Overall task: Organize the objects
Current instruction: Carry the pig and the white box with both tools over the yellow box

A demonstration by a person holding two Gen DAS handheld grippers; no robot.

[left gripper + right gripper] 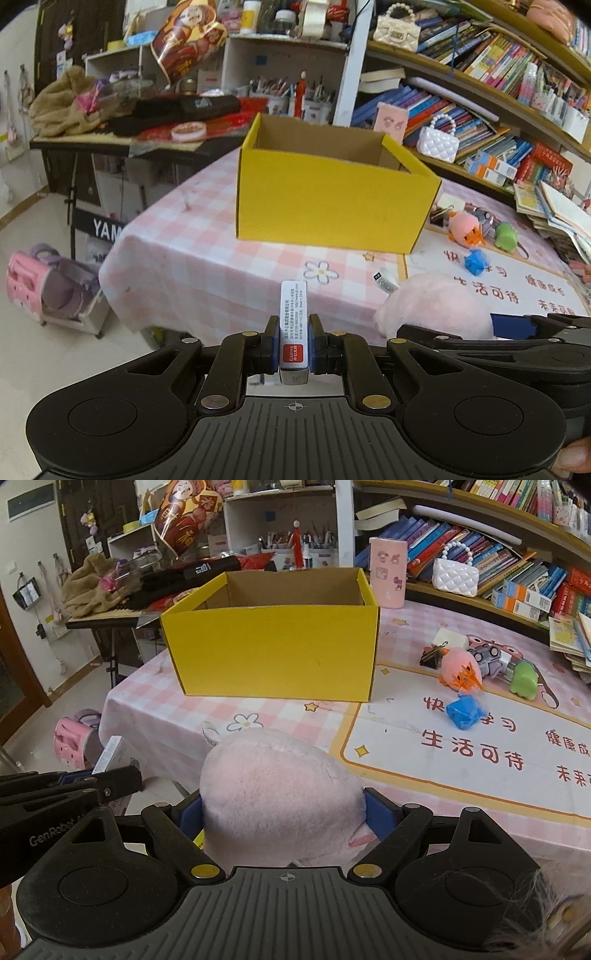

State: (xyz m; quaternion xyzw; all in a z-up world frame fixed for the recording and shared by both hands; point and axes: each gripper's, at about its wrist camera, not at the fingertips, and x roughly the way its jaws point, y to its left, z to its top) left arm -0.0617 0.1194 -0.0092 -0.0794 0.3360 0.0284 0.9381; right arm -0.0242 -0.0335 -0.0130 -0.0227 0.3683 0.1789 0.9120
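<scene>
An open yellow cardboard box (332, 199) (273, 653) stands on the pink checked tablecloth (207, 258), ahead of both grippers. My left gripper (293, 332) is shut on a small white box with a red label (293, 314), held upright near the table's front edge. This gripper and its box (110, 755) show from the side at the left of the right wrist view. My right gripper (284, 808) has its blue pads (378, 812) pressed on the sides of a pink plush toy (277, 786) (432, 306), which hides the space between the fingers.
Right of the yellow box lie small toys: a pink and orange one (460, 668), a green one (522, 681), a blue lump (463, 710) and a black binder clip (430, 655). Crowded bookshelves (517, 554) line the far right. A pink backpack (37, 284) sits on the floor left.
</scene>
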